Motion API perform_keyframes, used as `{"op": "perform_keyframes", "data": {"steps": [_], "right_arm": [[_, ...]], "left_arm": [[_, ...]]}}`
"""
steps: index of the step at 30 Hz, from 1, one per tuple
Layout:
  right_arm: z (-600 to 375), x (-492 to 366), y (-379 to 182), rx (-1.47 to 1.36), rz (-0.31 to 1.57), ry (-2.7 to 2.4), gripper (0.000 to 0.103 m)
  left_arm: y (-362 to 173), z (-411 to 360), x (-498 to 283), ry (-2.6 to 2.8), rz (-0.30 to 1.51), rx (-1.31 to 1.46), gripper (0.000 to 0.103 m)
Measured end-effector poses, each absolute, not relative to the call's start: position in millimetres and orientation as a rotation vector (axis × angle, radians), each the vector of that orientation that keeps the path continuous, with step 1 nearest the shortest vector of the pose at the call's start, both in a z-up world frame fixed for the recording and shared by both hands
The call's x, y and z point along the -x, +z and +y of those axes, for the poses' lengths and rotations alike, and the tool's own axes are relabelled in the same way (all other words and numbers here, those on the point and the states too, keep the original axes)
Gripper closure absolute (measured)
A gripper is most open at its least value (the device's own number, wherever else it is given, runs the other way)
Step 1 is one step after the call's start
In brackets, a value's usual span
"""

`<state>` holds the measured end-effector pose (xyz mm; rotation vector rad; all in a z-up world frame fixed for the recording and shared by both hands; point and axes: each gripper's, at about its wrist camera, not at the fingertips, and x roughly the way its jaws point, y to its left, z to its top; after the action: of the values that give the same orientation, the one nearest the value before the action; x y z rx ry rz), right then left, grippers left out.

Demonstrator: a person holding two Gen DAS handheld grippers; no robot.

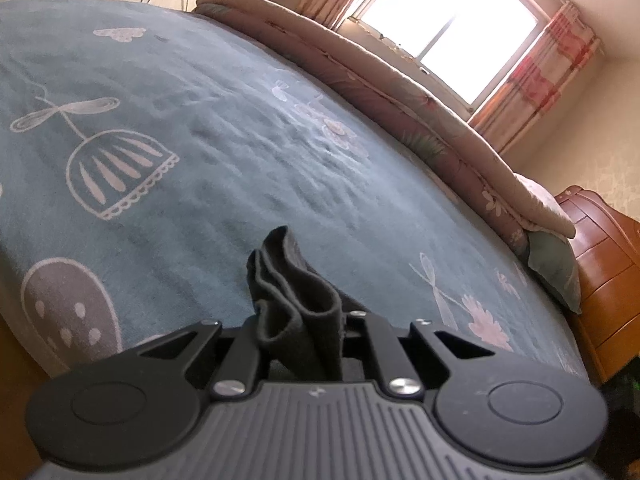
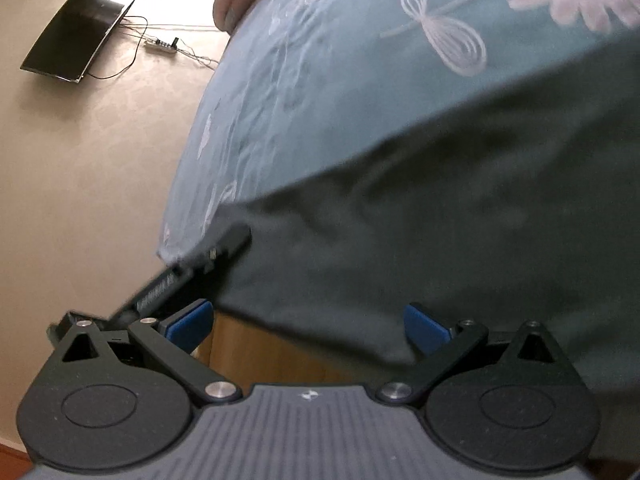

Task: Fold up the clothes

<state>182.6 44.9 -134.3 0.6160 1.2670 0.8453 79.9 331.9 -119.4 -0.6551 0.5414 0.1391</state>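
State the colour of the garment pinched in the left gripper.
Dark grey, nearly black garment, clearest in the left wrist view.

right tool (image 2: 308, 326) agape — dark garment (image 2: 440, 220) on teal bedspread (image 2: 320, 80) | monitor (image 2: 78, 30) beyond

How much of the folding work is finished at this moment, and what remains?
Nothing looks folded yet. In hand: the left gripper is shut on a bunched edge of the dark garment. The right gripper is open, its blue pads apart at the garment's lower edge, gripping nothing. The garment lies spread on the teal bedspread. The actual fold remains.
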Motion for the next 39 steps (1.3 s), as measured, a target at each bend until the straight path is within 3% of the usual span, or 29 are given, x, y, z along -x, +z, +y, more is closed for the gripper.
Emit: {"op": "perform_keyframes", "data": {"steps": [4, 9, 16, 20, 24, 31, 39], "right_arm": [[36.6, -181.1, -125.4, -0.608, 1.26, 0.864, 0.0], [-5.8, -211.2, -96.8, -0.564, 1.122, 0.809, 0.0], [-95.2, -225.7, -65.5, -0.075, 0.835, 0.58, 0.0], [-137.8, -211.2, -82.3, 0.2, 0.767, 0.486, 0.0], [-167.0, -194.6, -107.2, 0.215, 0.828, 0.494, 0.0], [-175.9, -173.9, -117.7, 0.209, 0.735, 0.589, 0.0], [-174.7, -172.3, -120.9, 0.175, 0.761, 0.594, 0.0]], "left_arm": [[-110.7, 327.0, -80.2, 0.135, 0.534, 0.651, 0.096], [-91.6, 315.4, -78.9, 0.122, 0.522, 0.613, 0.096], [-58.2, 285.0, -85.8, 0.043, 0.526, 0.553, 0.096], [-41.3, 263.9, -91.3, 0.009, 0.531, 0.551, 0.096], [-26.3, 244.1, -100.2, -0.014, 0.54, 0.563, 0.096], [-8.8, 199.4, -121.8, -0.042, 0.587, 0.51, 0.096], [-19.4, 154.9, -142.9, -0.101, 0.656, 0.457, 0.096]]}}
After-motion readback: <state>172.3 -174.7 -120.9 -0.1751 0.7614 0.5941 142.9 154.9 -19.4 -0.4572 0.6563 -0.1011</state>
